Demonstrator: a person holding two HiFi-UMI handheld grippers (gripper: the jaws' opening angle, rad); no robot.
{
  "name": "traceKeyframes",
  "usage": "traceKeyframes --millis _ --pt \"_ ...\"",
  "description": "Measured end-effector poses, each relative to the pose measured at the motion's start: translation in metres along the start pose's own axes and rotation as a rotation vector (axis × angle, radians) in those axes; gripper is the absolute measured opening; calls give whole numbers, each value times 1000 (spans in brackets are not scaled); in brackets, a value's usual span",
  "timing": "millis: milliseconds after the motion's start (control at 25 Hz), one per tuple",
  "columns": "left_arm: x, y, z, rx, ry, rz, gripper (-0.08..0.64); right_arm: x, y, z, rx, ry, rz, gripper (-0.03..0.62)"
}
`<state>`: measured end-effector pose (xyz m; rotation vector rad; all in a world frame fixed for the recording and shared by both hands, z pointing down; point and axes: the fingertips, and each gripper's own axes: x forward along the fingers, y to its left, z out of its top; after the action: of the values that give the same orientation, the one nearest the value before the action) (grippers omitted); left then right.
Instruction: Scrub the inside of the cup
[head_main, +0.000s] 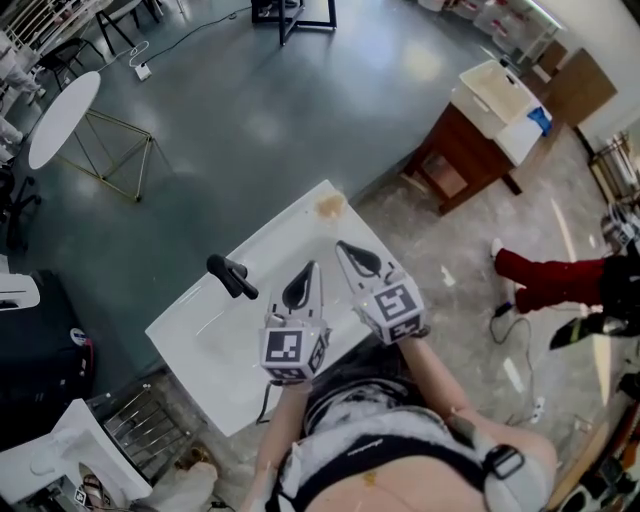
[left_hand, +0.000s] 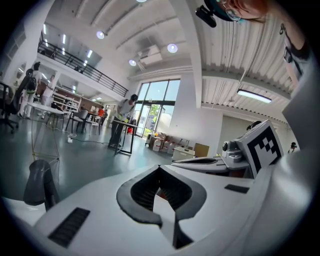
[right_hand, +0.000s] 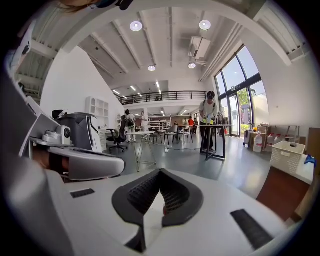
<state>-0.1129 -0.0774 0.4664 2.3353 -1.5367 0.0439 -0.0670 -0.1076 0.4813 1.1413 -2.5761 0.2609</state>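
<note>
Blocking the glossy white worktop's (head_main: 215, 350) middle, the left gripper (head_main: 308, 272) and right gripper (head_main: 345, 250) have ribbed black fingers (left_hand: 144, 190) clenched, empty.

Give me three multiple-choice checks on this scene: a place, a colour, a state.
1. Relative to the left hand-held gripper and right hand-held gripper, the black fixture stands:
A. right of both
B. left of both
C. between them

2. The worktop is:
A. white
B. red
C. green

3. The left hand-held gripper's jaws are:
A. wide open
B. shut on a cup
C. shut, empty

Answers:
1. B: the head view shows it beyond the left one's outer side.
2. A: the bare surface is white.
3. C: the left gripper view shows the pads together with nothing between them.
</note>
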Motion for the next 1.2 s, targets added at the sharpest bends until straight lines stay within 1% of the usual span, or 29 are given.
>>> traceKeyframes --millis 280,440,520,600,680,800,1000,1200 --pt "25 -3 -1 -21 22 44 12 13 -17 1 -17 29 68 0" --pt "41 -7 -3 5 44 47 12 21 -28 -3 -35 42 86 0" --pt "48 -7 -5 3 51 55 12 25 -33 -8 -39 54 96 0" --pt "53 -6 -8 -5 58 66 14 30 -36 -12 -44 60 102 0" --pt "58 -5 -11 5 72 73 13 35 -39 -16 -50 69 113 0" --pt "65 -4 -17 -10 77 86 13 42 -42 -24 -56 83 123 0" --pt "78 3 -33 -12 131 94 13 54 -50 -39 -59 123 131 0" --pt "89 8 -47 -26 166 94 13 64 -58 -56 -52 164 133 0"
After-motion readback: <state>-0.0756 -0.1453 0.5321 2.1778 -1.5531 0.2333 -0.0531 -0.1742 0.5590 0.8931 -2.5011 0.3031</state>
